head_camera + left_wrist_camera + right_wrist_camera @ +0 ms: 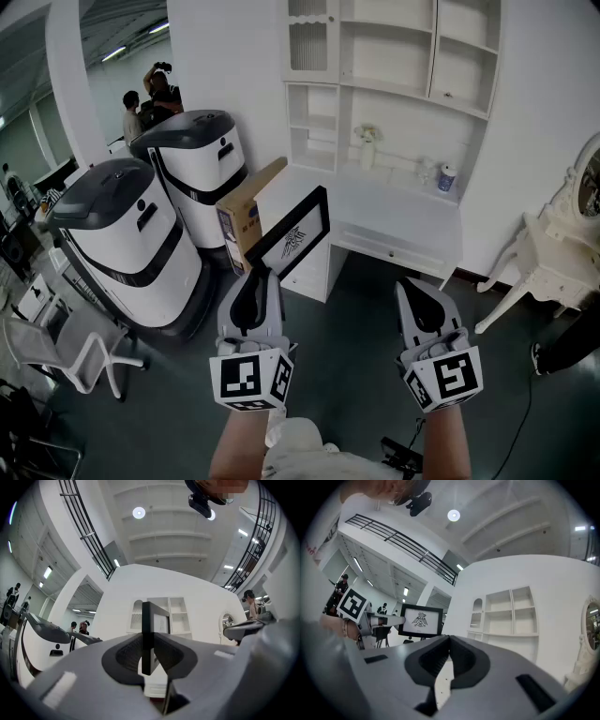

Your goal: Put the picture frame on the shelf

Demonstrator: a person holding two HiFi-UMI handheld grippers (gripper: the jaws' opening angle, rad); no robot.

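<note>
Left claw [255,279], smooth grey plastic, pinches one edge of the slim black picture frame [292,234], a flat rectangle with a bird print on white, in the air short of the white shelf [389,94]. Right claw [419,292] is pressed together, empty.

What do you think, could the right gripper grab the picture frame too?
Probably yes. The left gripper holds the picture frame up in open air, and nothing stands between it and the right gripper. The right gripper's jaws are shut, so they'd have to open first.

Hidden behind left tool [252,281] — the picture frame [295,232] (lower corner).
</note>
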